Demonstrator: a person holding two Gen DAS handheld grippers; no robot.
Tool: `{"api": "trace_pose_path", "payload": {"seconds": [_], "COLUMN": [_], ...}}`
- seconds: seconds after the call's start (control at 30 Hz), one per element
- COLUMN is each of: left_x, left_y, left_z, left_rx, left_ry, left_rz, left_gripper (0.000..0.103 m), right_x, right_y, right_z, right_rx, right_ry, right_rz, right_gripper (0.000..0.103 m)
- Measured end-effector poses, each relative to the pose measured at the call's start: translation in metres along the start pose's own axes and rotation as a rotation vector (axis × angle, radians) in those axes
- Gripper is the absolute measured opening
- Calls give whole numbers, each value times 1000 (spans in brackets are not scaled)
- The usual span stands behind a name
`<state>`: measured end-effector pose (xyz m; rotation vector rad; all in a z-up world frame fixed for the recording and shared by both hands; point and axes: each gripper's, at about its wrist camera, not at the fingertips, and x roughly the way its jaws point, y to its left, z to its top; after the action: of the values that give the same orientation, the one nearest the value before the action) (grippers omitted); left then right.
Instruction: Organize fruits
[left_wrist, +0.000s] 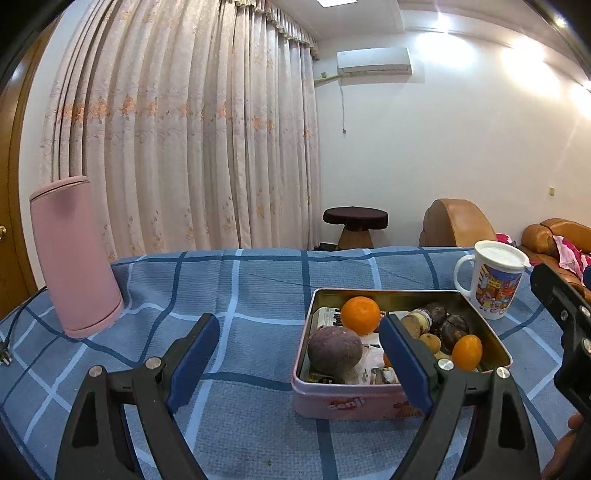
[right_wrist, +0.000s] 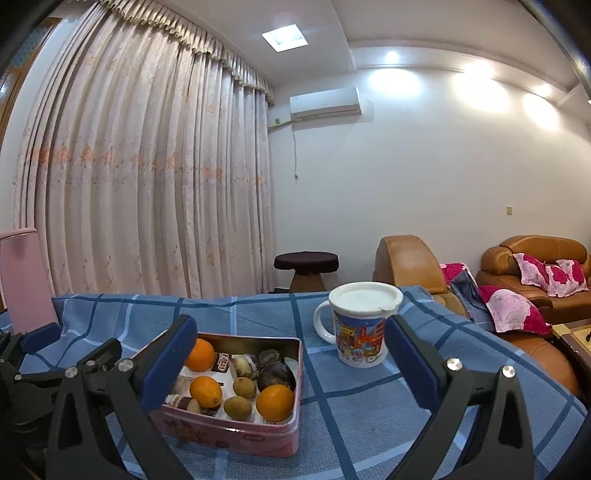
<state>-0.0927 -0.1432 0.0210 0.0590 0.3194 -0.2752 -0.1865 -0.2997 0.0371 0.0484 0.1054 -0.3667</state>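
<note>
I have my left gripper (left_wrist: 299, 354) and right gripper (right_wrist: 291, 363) both spread wide, holding nothing. The pink tin (right_wrist: 236, 437) of fruit, with oranges (right_wrist: 275, 402) inside, sits toward the table's right edge; its pink lettering I can't read. A cartoon mug (right_wrist: 360, 338) stands just beyond.
</note>
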Motion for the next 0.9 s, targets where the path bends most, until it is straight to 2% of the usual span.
{"api": "trace_pose_path", "payload": {"seconds": [0.43, 0.9], "left_x": [-19, -20], "left_y": [0, 1], "left_z": [-5, -6], "left_rx": [13, 2], "left_ry": [-41, -38], "left_rz": [0, 5], "left_gripper": [89, 89], "right_x": [-24, -24], "right_y": [3, 2], "right_z": [0, 1], "right_rx": [2, 5], "right_ry": [-67, -67], "right_rz": [-14, -13], "right_gripper": [103, 103]}}
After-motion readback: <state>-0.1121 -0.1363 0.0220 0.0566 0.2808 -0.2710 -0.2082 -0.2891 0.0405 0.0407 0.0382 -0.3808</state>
